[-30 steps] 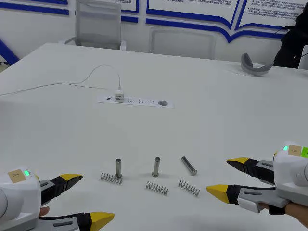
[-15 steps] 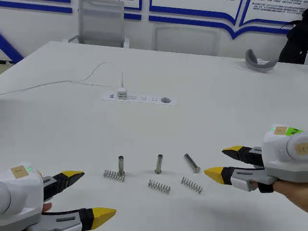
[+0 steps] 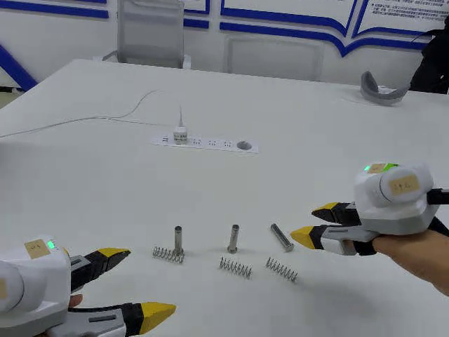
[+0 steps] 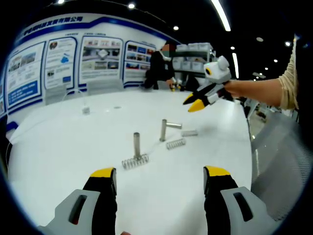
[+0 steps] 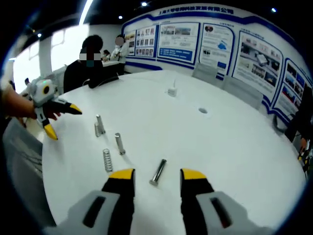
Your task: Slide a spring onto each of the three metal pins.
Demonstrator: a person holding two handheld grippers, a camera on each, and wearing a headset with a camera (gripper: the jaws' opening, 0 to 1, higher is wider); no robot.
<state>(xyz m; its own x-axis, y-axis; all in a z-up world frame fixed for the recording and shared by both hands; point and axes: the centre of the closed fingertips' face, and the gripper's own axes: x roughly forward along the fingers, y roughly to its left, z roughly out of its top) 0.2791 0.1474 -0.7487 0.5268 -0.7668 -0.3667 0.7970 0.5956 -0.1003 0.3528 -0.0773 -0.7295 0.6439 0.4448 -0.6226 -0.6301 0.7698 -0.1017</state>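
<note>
— Steel pins point(image 3: 178, 239): two stood upright, third pin point(image 3: 282, 238) lay flat on table point(image 3: 295, 133); springs point(image 3: 235, 267) lay loose alongside.
— Right gripper point(image 3: 309, 222) hovered near it, fingers point(image 3: 305, 237) part-open, empty; left gripper point(image 3: 145, 281) wide. Probably needed mid-shaft pinch.

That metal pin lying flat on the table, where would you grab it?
Grip the lying pin across its smooth shaft, mid-length, from above with the right gripper: it lies flat, wider head at one end, closest to that gripper.

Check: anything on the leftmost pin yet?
No. The leftmost pin stands bare; a spring lies flat on the table at its foot. Whether they touch is unclear.
</note>
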